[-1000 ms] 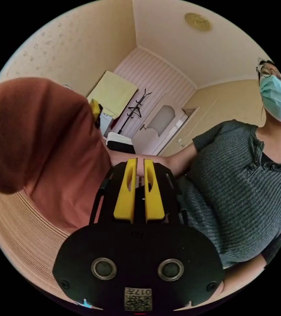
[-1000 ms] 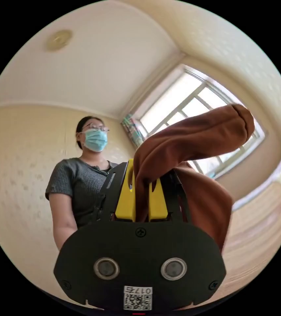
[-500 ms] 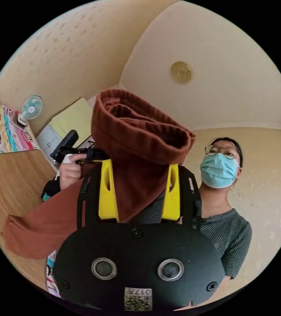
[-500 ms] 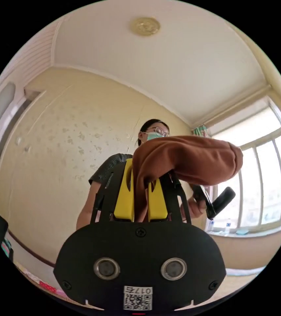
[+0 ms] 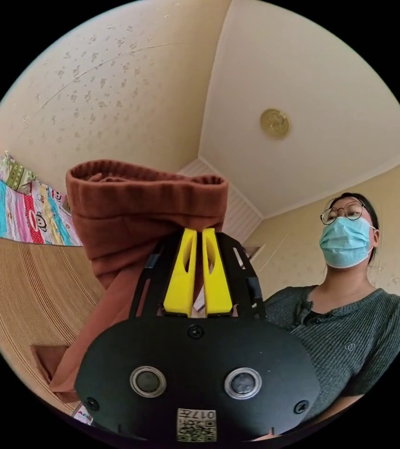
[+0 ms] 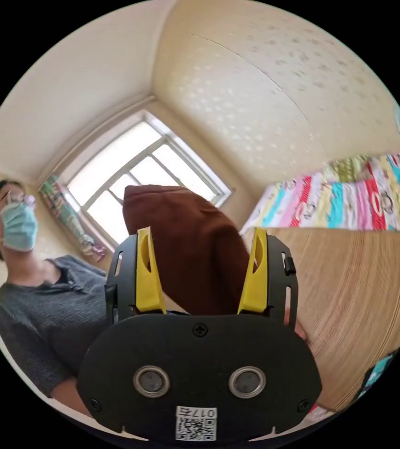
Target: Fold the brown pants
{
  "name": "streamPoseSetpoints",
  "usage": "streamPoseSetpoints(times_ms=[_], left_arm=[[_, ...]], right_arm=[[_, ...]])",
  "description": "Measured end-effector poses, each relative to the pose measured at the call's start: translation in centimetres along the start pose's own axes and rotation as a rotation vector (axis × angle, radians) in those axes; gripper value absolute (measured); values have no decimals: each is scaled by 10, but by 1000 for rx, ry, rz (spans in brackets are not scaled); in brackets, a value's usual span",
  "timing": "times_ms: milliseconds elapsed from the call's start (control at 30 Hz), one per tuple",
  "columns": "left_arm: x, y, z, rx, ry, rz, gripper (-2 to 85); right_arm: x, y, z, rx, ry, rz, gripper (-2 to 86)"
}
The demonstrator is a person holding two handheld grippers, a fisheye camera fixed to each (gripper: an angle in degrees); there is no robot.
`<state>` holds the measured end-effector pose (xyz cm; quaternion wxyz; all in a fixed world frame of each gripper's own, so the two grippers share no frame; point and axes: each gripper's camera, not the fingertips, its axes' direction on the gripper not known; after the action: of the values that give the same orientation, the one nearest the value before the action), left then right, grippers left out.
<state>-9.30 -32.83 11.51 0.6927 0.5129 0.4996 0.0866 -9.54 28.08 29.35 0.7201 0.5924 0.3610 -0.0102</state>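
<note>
The brown pants (image 5: pixel 139 206) hang in the left gripper view, their ribbed waistband bunched over the yellow jaw tips and one leg trailing down to the woven mat. My left gripper (image 5: pixel 198 231) is shut, with brown cloth pinched between its jaws. In the right gripper view another rounded fold of the pants (image 6: pixel 181 210) sits in the wide gap of my right gripper (image 6: pixel 200 231), which is open. Neither of its jaws presses on the cloth.
A person in a grey ribbed shirt (image 5: pixel 345 318) stands close behind the grippers, also at the left of the right gripper view (image 6: pixel 40 308). A tan woven mat (image 5: pixel 26 290) (image 6: pixel 363 290) lies below, bordered by colourful striped bedding (image 5: pixel 12 210) (image 6: pixel 349 196). A window (image 6: pixel 134 168) is beyond.
The left gripper went from open around the waistband to shut on it. The right gripper, earlier shut on the pants, has opened. Both cameras swung round.
</note>
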Motion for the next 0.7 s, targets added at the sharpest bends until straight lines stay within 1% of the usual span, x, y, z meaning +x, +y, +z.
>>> streamPoseSetpoints(times_ms=[33, 67, 133, 167, 200, 233, 267, 333, 400, 433, 467, 500, 567, 600, 667, 700], left_arm=[[1, 0, 12, -51, -42, 7, -8], [1, 1, 20, -78, -60, 8, -8], [-3, 4, 48, -173, -95, -1, -9], [-4, 4, 53, -189, -101, -4, -9], [-6, 4, 59, -211, -94, -1, -9], [-8, 2, 61, -215, -71, 4, -9], [-9, 0, 61, -217, -59, 6, -9], [-10, -7, 56, -206, 24, 29, -9], [-9, -16, 43, -163, 112, 53, -9], [-7, -23, 31, -129, 162, 79, -9], [-5, -27, 24, -115, 182, 97, -9], [2, -34, 11, -90, 216, 139, -9], [18, -45, -6, -79, 235, 203, -9], [31, -50, -14, -72, 236, 246, -9], [50, -58, -22, -69, 271, 293, -8], [62, -64, -27, -66, 300, 324, -8]], right_arm=[[-24, 1, 8, -13, -62, -61, 265], [-43, 0, 22, -67, -119, -108, 261], [-61, 1, 47, -178, -127, -129, 248], [-64, 2, 52, -207, -14, -91, 179], [-63, 3, 50, -209, 64, -70, 145], [-64, 5, 41, -198, 88, -115, 109], [-57, 3, 31, -207, 30, -110, 79], [-49, -3, 18, -219, -18, -120, 49], [-42, -12, -5, -172, -16, -118, 37], [-42, -22, -27, -98, 52, -96, 31], [-48, -35, -47, -26, 162, -95, 28], [-54, -44, -56, 5, 223, -109, 27], [-87, -93, -71, 120, 396, -208, 24], [-97, -107, -71, 149, 415, -244, 24], [-134, -172, -46, 233, 484, -389, 24], [-142, -190, -35, 235, 490, -427, 25]])
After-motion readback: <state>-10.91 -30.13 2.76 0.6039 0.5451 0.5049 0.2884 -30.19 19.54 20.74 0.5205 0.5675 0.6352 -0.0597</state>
